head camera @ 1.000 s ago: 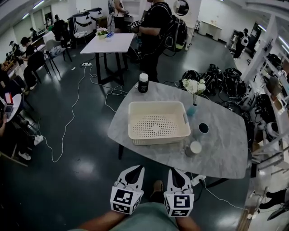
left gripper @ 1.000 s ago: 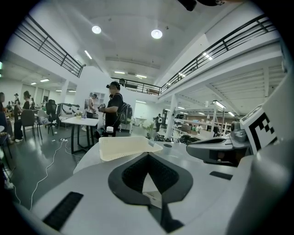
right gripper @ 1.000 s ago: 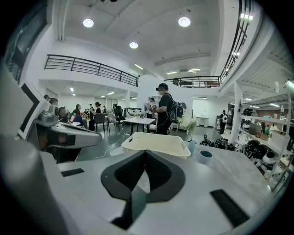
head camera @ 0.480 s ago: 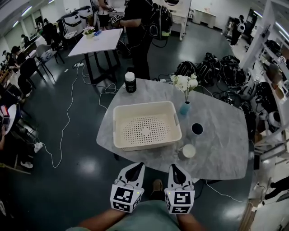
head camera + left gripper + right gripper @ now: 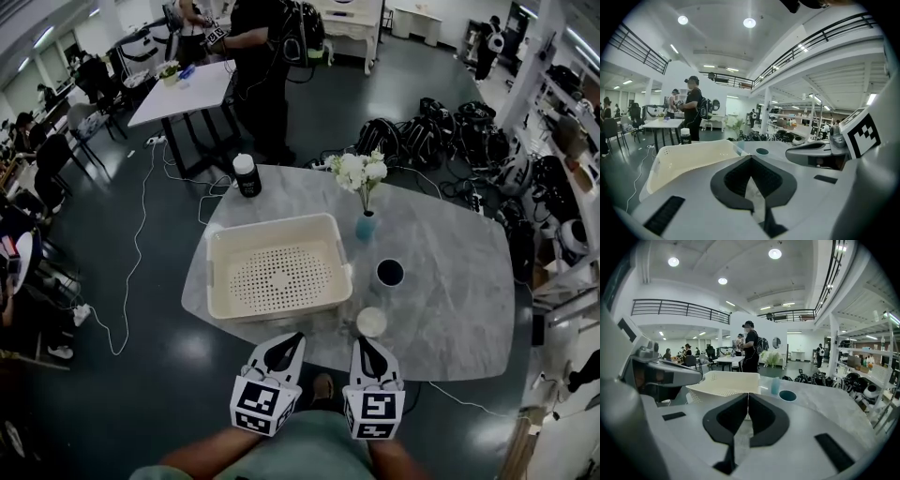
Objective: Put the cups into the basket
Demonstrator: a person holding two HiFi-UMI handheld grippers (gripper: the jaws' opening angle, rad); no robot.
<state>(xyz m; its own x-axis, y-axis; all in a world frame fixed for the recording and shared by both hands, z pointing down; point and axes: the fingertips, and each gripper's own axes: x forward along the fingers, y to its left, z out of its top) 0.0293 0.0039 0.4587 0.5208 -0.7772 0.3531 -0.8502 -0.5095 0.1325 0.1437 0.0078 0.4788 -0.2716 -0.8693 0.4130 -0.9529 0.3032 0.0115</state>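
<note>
Left tool (image 5: pixel 296 337), right tool (image 5: pixel 361 341): white shells, black pointed pads; black-white marker cubes (image 5: pixel 264 410); pale green garment (image 5: pixel 291 459).

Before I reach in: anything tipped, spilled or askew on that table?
Nothing stands out. The cream perforated plastic basket sits flat and empty, the dark cup and white cup stand upright beside it, and the blue flower vase is upright. No spill shows.

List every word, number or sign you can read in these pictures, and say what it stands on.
No text can be read anywhere.
Left tool and right tool: each bears square black-and-white patterns, not letters.
Dark jar on the table: any print is too small to read.
</note>
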